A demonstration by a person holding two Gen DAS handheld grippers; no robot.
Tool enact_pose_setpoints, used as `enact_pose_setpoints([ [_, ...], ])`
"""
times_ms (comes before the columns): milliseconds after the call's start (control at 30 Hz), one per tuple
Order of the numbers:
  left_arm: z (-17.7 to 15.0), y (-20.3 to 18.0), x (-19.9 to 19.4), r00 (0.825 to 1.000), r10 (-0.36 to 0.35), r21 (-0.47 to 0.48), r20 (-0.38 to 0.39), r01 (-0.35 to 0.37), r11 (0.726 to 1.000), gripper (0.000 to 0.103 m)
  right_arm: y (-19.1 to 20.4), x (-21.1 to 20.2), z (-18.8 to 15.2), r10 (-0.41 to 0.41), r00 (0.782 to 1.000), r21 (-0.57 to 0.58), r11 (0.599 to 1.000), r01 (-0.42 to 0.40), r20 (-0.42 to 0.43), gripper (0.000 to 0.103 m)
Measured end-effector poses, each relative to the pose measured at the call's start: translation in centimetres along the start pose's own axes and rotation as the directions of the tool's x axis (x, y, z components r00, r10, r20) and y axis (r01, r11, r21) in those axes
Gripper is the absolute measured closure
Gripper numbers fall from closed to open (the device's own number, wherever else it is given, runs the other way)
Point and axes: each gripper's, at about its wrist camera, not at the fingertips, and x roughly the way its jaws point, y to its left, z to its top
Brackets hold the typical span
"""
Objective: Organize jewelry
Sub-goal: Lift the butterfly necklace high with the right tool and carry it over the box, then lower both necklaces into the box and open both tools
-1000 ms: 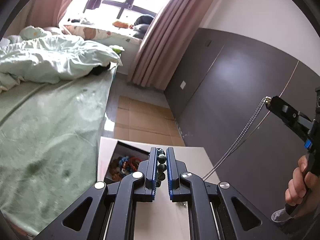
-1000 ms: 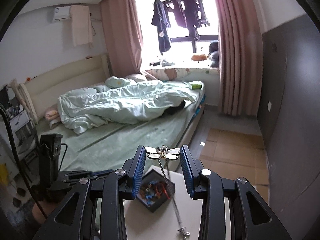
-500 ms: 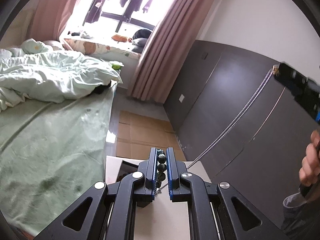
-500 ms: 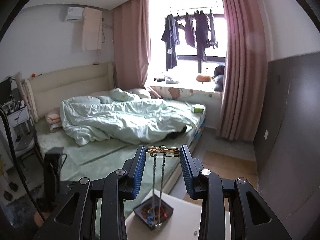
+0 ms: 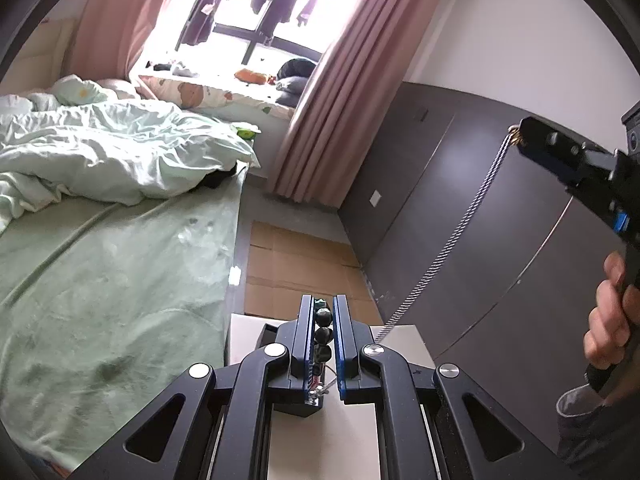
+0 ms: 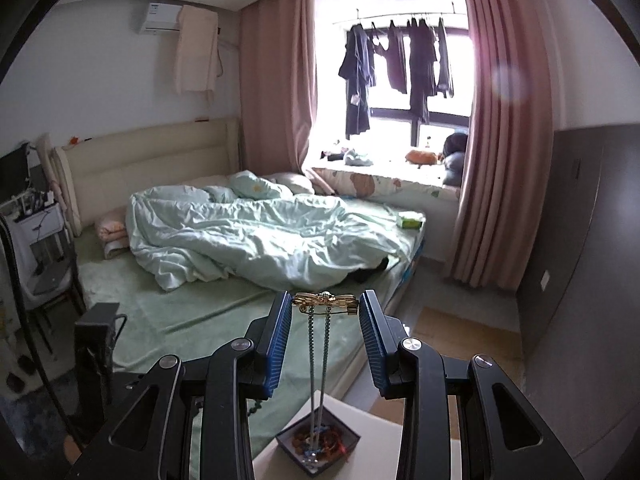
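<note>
My left gripper [image 5: 323, 316] is shut on a dark beaded bracelet [image 5: 323, 334] above the white table [image 5: 344, 432]. My right gripper [image 6: 325, 304] is shut on a gold butterfly brooch [image 6: 325, 300], from which a silver chain [image 6: 318, 364] hangs down into a dark jewelry box [image 6: 316, 442] holding colourful beads. In the left wrist view the right gripper [image 5: 520, 132] is held high at the right, and the chain [image 5: 452, 236] runs down from it toward the table. The box [image 5: 269, 332] is mostly hidden behind the left fingers.
A bed with a green sheet [image 5: 100, 272] and a rumpled duvet [image 6: 256, 236] lies left of the table. A dark wardrobe wall [image 5: 480, 208] stands at the right. Cardboard sheets [image 5: 296, 264] cover the floor beyond the table. Pink curtains [image 6: 492, 140] frame the window.
My right gripper has risen high with the brooch, drawing the chain up so it hangs straight over the box. The left gripper has also lifted a little, still gripping the bracelet.
</note>
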Motion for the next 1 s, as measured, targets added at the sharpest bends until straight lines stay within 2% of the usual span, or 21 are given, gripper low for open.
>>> enact_pose_setpoints([
  [300, -0.6, 0.5, 2.6, 0.999, 0.013, -0.003, -0.036, -0.013, 1.000, 0.094, -1.1, 3.4, -2.7, 0.048, 0.998, 0.045, 0.998, -0.046, -0.050, 0.067],
  [567, -1.6, 1.3, 5.7, 0.995, 0.036, -0.007, -0.090, -0.037, 0.999, 0.094, -2.9, 8.7, -8.9, 0.130, 0.980, 0.153, 0.982, -0.107, -0.152, 0.067],
  [800, -2.4, 1.8, 8.1, 0.989, 0.060, 0.003, -0.134, -0.061, 0.998, 0.094, -4.6, 13.2, -15.5, 0.220, 0.946, 0.283, 0.948, -0.148, -0.240, 0.067],
  [933, -3.0, 1.9, 9.4, 0.985, 0.071, 0.010, -0.159, -0.070, 0.998, 0.094, -4.7, 15.0, -18.4, 0.285, 0.918, 0.341, 0.922, -0.183, -0.276, 0.067],
  [1000, -3.4, 2.0, 10.2, 0.981, 0.081, 0.011, -0.176, -0.080, 0.997, 0.094, -4.9, 15.7, -19.9, 0.338, 0.894, 0.383, 0.899, -0.214, -0.293, 0.067],
])
